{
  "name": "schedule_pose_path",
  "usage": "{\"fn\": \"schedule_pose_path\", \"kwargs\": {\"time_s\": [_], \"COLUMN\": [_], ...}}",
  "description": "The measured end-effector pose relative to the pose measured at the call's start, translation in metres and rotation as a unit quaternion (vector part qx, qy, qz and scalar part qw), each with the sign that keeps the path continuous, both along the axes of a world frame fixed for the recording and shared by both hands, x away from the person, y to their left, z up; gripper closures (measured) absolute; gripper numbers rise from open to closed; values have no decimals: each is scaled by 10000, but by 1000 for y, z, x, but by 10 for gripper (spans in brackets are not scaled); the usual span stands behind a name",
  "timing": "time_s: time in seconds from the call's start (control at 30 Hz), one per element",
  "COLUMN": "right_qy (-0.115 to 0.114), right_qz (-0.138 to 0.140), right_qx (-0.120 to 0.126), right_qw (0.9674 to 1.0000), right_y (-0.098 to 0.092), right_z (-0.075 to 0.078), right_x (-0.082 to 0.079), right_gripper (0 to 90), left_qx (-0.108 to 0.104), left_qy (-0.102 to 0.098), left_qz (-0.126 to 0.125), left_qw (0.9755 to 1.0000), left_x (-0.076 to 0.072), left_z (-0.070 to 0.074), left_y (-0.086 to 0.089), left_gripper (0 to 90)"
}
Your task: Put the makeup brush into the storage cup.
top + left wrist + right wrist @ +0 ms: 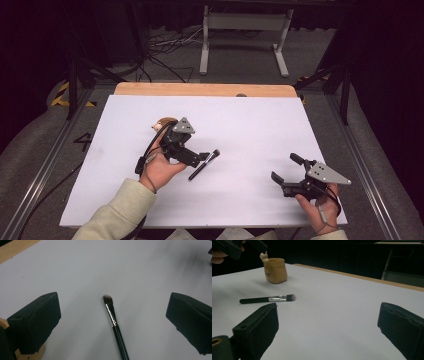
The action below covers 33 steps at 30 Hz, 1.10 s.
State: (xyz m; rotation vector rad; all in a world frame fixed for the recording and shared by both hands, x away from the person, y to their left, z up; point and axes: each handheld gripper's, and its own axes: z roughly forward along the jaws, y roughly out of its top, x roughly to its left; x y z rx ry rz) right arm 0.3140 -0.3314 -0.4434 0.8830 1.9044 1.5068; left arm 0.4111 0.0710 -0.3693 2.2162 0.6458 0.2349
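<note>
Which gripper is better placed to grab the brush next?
Left, probably. The left gripper hangs right over the makeup brush, jaws wide open, with the brush lying between them in the left gripper view. The right gripper, also open, sits well off to the side; the brush lies beyond its jaws.

Black makeup brush (115, 322) flat on white table, near upright tan pot (275, 270).
</note>
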Motion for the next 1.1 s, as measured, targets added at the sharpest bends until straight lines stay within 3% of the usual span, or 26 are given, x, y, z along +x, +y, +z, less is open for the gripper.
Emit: {"fn": "schedule_pose_path", "kwargs": {"time_s": [0.3,0.43,0.7,0.87,0.93,1.0,1.1], "right_qy": [11,8,4,12,-3,-4,-3], "right_qz": [-15,-21,-5,-11,-8,-8,-14], "right_qx": [32,41,29,38,48,42,58], "right_qw": [10000,10000,10000,10000,10000,10000,10000], "right_y": [0,0,0,-1,-1,-1,-2], "right_z": [0,0,0,0,0,1,1], "right_x": [-1,-1,0,-1,-1,-1,-1], "right_gripper": [35,35,35,35,35,35,35], "left_qx": [541,767,1109,1274,1373,1382,1459], "left_qy": [313,481,781,1045,1176,1154,1252], "left_qz": [73,79,115,141,187,238,217], "left_qw": [9980,9959,9907,9862,9834,9834,9811], "left_x": [12,15,20,23,25,25,25], "left_z": [-3,-3,-4,-6,-7,-6,-7], "left_y": [-7,-10,-16,-21,-23,-25,-28], "left_gripper": [10,17,30,31,42,52,61]}}
